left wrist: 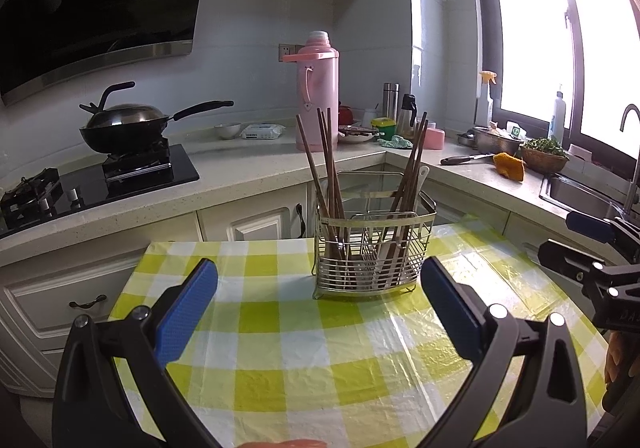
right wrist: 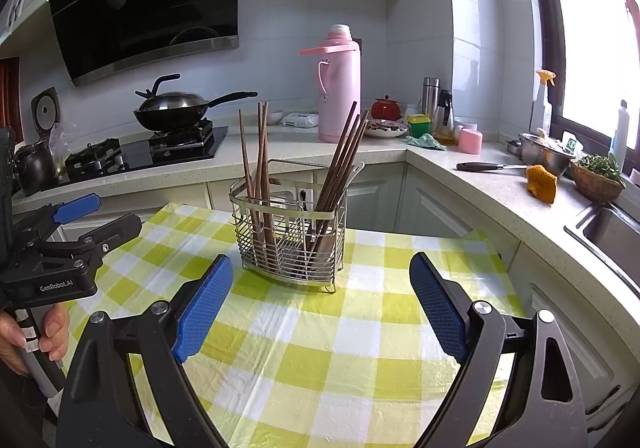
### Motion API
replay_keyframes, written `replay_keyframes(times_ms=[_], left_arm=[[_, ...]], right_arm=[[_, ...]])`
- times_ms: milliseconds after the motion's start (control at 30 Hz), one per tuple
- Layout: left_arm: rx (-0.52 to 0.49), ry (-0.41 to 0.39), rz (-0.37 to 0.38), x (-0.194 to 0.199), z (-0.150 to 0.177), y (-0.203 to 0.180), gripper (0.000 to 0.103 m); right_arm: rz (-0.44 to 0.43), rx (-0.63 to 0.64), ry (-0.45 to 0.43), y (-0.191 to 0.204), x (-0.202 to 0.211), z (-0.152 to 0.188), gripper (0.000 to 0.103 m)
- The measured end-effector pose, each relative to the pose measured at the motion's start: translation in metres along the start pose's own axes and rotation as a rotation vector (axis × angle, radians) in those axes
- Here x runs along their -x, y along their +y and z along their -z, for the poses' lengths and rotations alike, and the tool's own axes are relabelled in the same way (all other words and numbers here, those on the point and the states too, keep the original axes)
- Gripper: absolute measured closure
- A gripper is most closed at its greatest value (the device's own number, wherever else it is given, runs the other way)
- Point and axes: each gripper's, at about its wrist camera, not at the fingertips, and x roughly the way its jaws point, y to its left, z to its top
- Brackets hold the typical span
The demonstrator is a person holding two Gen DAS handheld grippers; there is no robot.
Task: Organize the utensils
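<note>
A metal wire utensil caddy (left wrist: 372, 252) stands on the table with the green-checked cloth (left wrist: 300, 348). Brown chopsticks (left wrist: 328, 164) lean in its left compartment and more chopsticks (left wrist: 412, 168) with a white spoon handle (left wrist: 422, 178) in its right. My left gripper (left wrist: 320, 288) is open and empty, just short of the caddy. In the right wrist view the caddy (right wrist: 292, 240) holds the same chopsticks (right wrist: 256, 156); my right gripper (right wrist: 320, 280) is open and empty before it. Each gripper shows in the other's view, the right one (left wrist: 576, 240) and the left one (right wrist: 92, 216).
A counter runs behind and to the right, with a wok (left wrist: 124, 124) on the stove, a pink thermos (left wrist: 316, 92), a knife (left wrist: 466, 159), an orange cloth (left wrist: 510, 166), a metal bowl (left wrist: 496, 140) and a sink (left wrist: 580, 194). The table's far edge lies close behind the caddy.
</note>
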Motion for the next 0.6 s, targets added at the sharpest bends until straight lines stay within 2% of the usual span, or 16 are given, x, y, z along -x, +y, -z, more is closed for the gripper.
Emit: replay_keyframes(times_ms=[600], left_arm=[[-0.023, 0.004, 0.001, 0.0006, -0.0001, -0.0057, 0.005]], right_arm=[[-0.001, 0.008, 0.002, 0.0032, 0.0005, 0.0002, 0.018]])
